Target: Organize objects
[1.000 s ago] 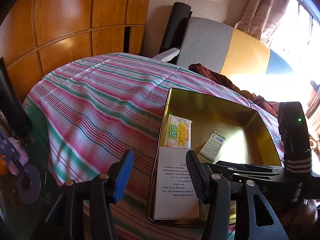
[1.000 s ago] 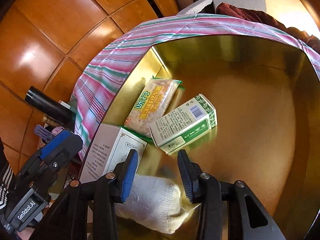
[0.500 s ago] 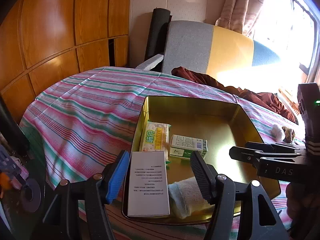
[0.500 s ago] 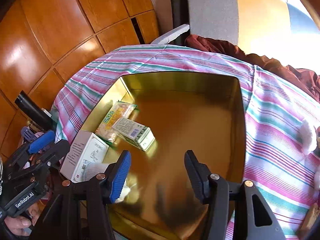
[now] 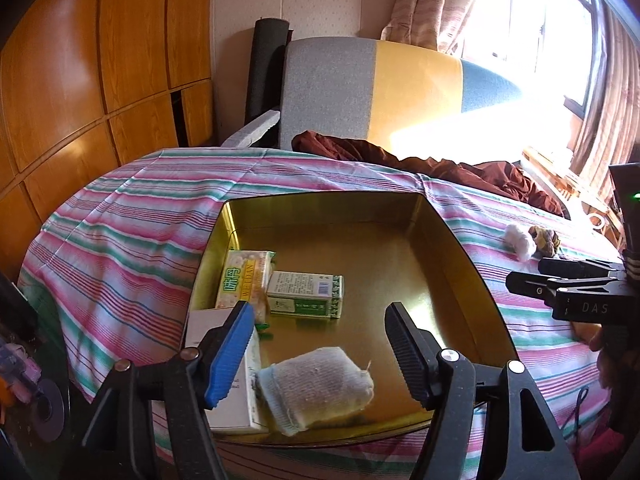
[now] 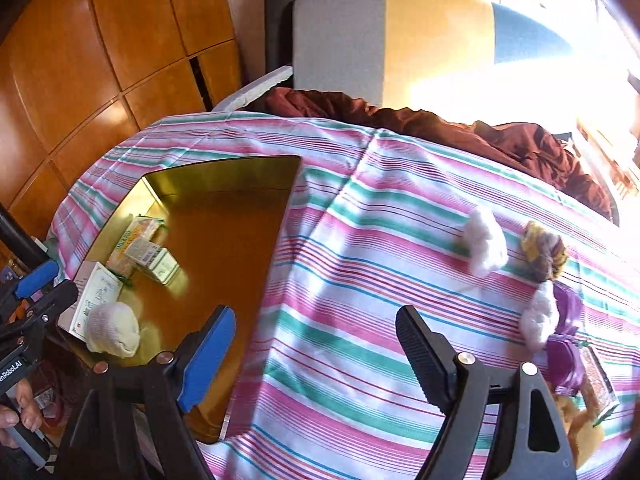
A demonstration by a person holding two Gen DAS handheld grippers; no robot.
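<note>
Left hand-held gripper [image 5: 318, 344] hangs empty, jaws just opening, over the rolled white sock [image 5: 316, 388] lying in the gold tin tray [image 5: 460, 248]. Right hand-held gripper [image 6: 314, 354], also widening and empty, hovers above the striped tablecloth [image 6: 360, 280]; farther off sit white cotton balls [image 6: 484, 246].

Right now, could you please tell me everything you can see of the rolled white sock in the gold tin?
The rolled white sock is a soft knitted bundle, off-white with a pale blue cuff edge. It lies on its side on the floor of the gold tin, near its front edge, beside the white box, apparently touching it. Neither gripper touches it.
</note>
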